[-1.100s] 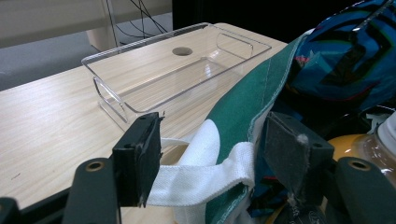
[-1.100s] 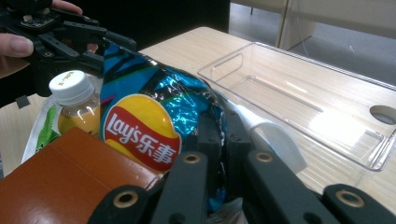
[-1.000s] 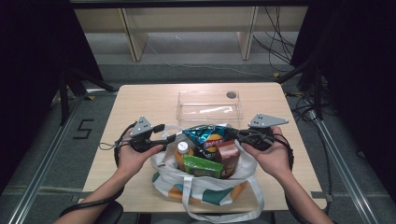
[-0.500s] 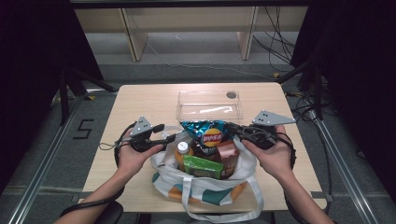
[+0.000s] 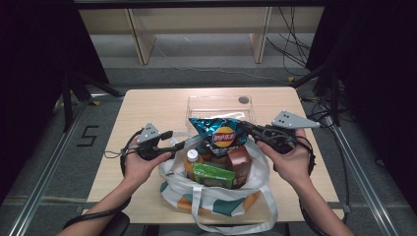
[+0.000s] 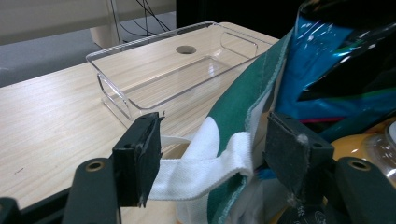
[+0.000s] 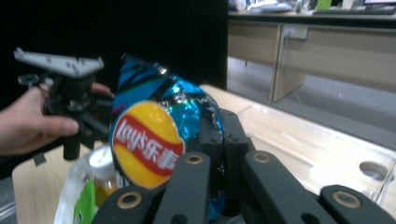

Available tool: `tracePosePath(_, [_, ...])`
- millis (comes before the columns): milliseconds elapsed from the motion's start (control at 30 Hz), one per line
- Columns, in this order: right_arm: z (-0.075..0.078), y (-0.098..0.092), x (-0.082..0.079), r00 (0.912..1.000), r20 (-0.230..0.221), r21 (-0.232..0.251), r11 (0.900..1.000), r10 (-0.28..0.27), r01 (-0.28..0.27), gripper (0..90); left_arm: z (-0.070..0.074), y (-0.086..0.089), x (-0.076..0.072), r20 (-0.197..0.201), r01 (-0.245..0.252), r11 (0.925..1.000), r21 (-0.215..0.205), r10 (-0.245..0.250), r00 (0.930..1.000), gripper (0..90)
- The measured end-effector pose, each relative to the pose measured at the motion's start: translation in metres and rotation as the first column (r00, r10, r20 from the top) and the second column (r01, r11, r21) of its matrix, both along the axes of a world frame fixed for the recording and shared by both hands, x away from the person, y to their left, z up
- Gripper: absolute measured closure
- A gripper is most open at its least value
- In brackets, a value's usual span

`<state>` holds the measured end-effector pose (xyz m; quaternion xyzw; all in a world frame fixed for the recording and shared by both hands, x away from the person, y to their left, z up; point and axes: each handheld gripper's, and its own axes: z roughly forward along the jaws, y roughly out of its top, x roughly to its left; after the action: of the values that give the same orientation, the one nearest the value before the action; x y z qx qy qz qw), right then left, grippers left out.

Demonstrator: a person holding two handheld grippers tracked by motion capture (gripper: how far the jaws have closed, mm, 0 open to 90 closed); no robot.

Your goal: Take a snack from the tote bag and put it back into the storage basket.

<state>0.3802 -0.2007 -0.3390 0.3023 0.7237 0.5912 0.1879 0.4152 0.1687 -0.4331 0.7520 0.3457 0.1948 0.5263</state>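
Chip bag base behind tongs

clear plastic tray on the pale wooden worktop; behind it, a round hole; black cables on grey floor.

The chip bag is shiny blue with a yellow circle crossed by a red band. The tote bag is white with green and orange patches. The box is green, the carton brown. The desk is pale wood, the tray clear.
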Motion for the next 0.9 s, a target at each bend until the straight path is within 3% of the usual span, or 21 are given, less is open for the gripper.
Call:
tracePosePath(100, [0.006,-0.001,-0.001,1.0000,0.003,0.015,1.000,-0.008,0.008,90.0,0.000,-0.001,-0.001,0.003,0.002,1.0000,0.002,-0.002,1.0000,35.7])
tracePosePath(133, [0.007,-0.002,0.001,0.9993,0.036,0.010,1.000,-0.007,0.007,90.0,0.001,-0.001,-0.001,0.003,0.003,1.0000,0.002,-0.003,1.0000,35.7])
tracePosePath(167, [0.008,-0.002,0.000,0.9999,0.011,0.027,1.000,0.000,0.000,90.0,0.001,-0.001,-0.001,0.003,0.002,1.0000,0.002,-0.002,1.0000,35.7])
tracePosePath(367, [0.012,-0.004,0.001,0.9996,0.026,0.061,0.998,-0.010,0.008,90.0,0.001,0.000,-0.001,0.003,-0.002,1.0000,-0.003,0.002,1.0000,35.8])
tracePosePath(400, [0.014,-0.004,0.000,0.9998,0.009,0.074,0.997,-0.016,0.016,90.0,0.001,0.000,0.000,0.004,-0.002,1.0000,-0.002,0.002,1.0000,35.7])
tracePosePath(433, [0.015,-0.005,0.001,0.9993,0.036,0.066,0.998,-0.014,0.011,90.0,0.001,0.000,0.000,0.004,-0.002,1.0000,-0.003,0.002,1.0000,35.8])
tracePosePath(633, [0.023,-0.005,0.001,0.9984,0.040,0.099,0.994,-0.039,0.035,90.0,0.001,0.000,0.000,0.005,-0.002,1.0000,-0.004,0.002,1.0000,35.8])
tracePosePath(900, [0.034,-0.006,0.001,0.9950,0.081,0.122,0.991,-0.060,0.050,90.0,0.001,0.001,0.000,0.007,-0.003,1.0000,-0.003,0.003,1.0000,35.9])
